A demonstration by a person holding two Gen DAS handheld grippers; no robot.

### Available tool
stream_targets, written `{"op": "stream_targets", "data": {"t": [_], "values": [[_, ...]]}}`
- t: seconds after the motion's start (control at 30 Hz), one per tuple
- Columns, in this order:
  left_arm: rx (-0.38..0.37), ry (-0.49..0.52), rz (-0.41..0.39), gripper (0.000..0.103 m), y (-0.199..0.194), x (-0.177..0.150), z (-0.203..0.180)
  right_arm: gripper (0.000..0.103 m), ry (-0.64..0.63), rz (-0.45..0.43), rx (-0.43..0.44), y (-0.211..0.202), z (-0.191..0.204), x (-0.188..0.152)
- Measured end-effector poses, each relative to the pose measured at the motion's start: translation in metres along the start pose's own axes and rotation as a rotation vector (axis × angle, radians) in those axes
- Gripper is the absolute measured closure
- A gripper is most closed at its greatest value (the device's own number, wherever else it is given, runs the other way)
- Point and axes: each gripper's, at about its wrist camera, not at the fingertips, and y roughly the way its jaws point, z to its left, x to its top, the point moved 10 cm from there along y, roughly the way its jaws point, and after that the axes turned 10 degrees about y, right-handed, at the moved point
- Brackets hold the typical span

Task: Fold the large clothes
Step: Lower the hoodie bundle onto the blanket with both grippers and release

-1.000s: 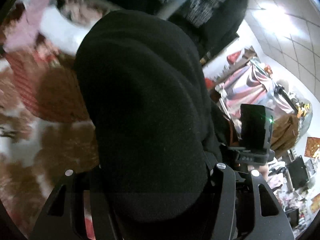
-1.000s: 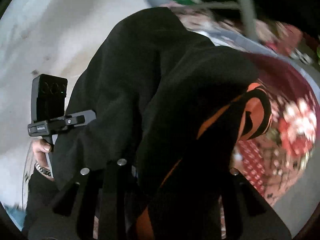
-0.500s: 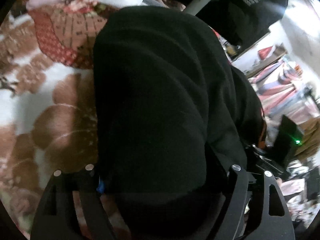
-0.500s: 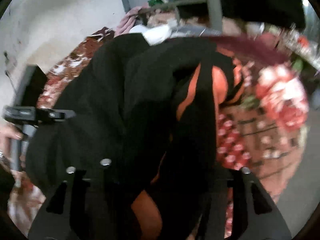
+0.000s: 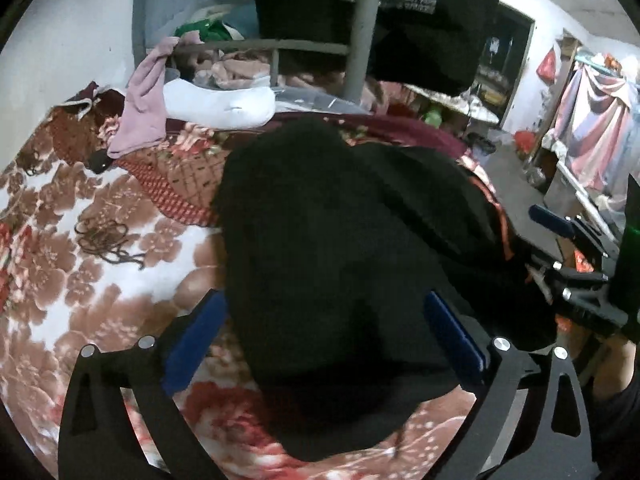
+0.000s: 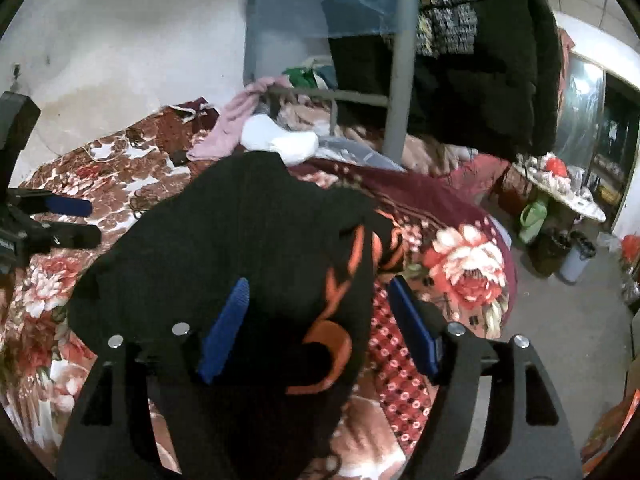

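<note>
- While its jaws are opening, the left gripper (image 5: 324, 334) stands with its blue pads (image 5: 192, 340) wide apart on either side of the black garment (image 5: 340, 248), which fills the gap between them; the right-hand pad sits at the cloth's edge, and whether it touches cannot be told.
- The right gripper (image 6: 316, 316) is opening too, its pads (image 6: 224, 320) spread with the garment's orange-printed part (image 6: 332, 340) lying loose between them, clear of the right-hand pad.
- The garment lies bunched in a heap on the floral blanket (image 5: 80, 264) covering the bed, just ahead of both tools.
- Beyond it lie a pink cloth (image 5: 144, 104) and a white bundle (image 5: 224, 104).
- Farther back rises a grey bed post (image 5: 360, 28), with dark printed clothing (image 5: 432, 20) hanging beside it.
</note>
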Motion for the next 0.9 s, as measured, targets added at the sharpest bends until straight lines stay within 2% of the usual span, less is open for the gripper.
{"op": "stream_targets", "data": {"t": [0.07,0.13,0.33,0.47,0.63,0.73,0.8,0.9], "values": [[-0.007,-0.009,0.03,0.006,0.019,-0.007,-0.005,0.031,-0.017,0.022,0.008,0.006,0.008,-0.006],[-0.024,-0.022,0.056,0.006,0.034,-0.017,-0.008,0.031,-0.045,0.033,-0.023,0.014,0.01,-0.015],[0.032,-0.017,0.062,0.004,0.053,-0.038,-0.003,0.03,-0.083,0.066,-0.069,0.04,0.0,-0.045],[0.063,-0.002,0.069,0.004,0.059,-0.045,-0.004,0.024,-0.074,0.064,-0.048,0.05,-0.014,-0.062],[0.065,0.027,0.082,0.004,0.064,-0.05,-0.006,0.019,-0.071,0.06,0.015,0.055,-0.028,-0.075],[0.086,0.041,0.074,0.004,0.061,-0.048,-0.009,0.018,-0.067,0.066,0.031,0.051,-0.029,-0.074],[0.102,0.031,0.065,0.005,0.046,-0.044,-0.011,0.018,-0.038,0.081,0.052,0.036,-0.029,-0.067],[0.13,0.047,0.01,0.005,0.02,-0.035,-0.011,0.017,0.021,0.083,0.104,0.016,-0.032,-0.032]]}}
